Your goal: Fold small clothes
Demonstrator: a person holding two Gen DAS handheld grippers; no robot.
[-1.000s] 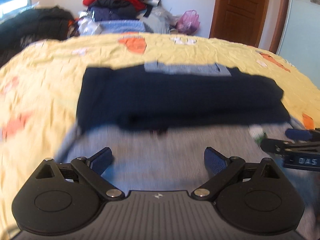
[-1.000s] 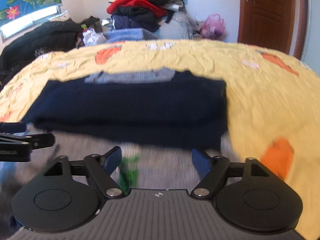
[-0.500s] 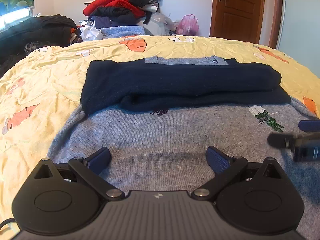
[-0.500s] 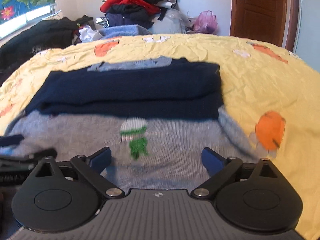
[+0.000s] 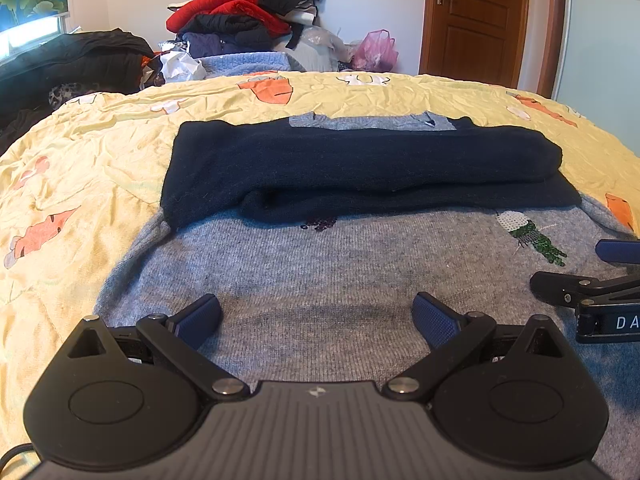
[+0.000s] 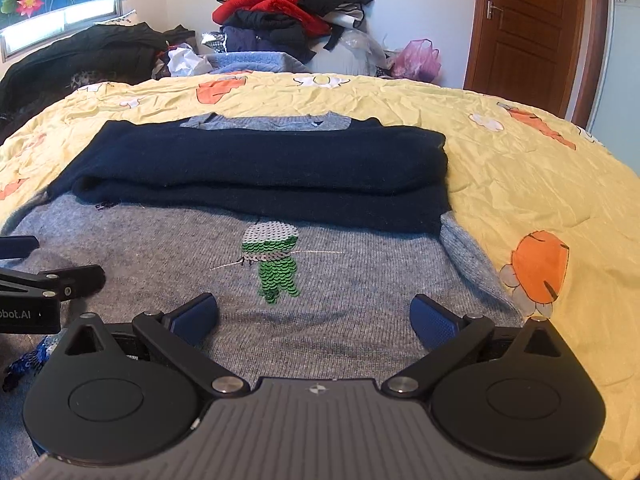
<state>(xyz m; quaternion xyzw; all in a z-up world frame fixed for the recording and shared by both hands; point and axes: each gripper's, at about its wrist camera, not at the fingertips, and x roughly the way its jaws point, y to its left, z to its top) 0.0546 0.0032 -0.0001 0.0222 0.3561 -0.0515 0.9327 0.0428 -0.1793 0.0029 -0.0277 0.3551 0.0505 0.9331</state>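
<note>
On the bed [image 5: 100, 152], over a yellow sheet printed with orange shapes, a grey sweater [image 5: 320, 280] lies spread flat with its hem toward the cameras. Its navy sleeves [image 5: 360, 164] are folded across the chest, one over the other, so that they hide the upper body; a strip of grey collar [image 5: 372, 122] shows beyond them. Below the sleeves, a sequin figure [image 6: 274, 260] in green and silver sits on the sweater's front, nearer the right side.

Low over the hem hangs the left gripper [image 5: 316, 318], jaws wide apart and holding nothing; whether its blue pads [image 5: 200, 318] touch the knit cannot be told. Just beside it, the right gripper [image 6: 314, 316] hangs over the same hem, likewise spread and empty, with the sequin figure just ahead between its fingers. Each gripper appears at the edge of the other's view, so the two sit side by side near the sweater's bottom edge.

Beyond the bed, a pile of clothes [image 5: 248, 12], red and black on top, is heaped against the white wall. A pink bag [image 5: 376, 50] lies to its right, near a brown door [image 5: 476, 20]. A dark coat [image 5: 72, 64] lies at the far left.
</note>
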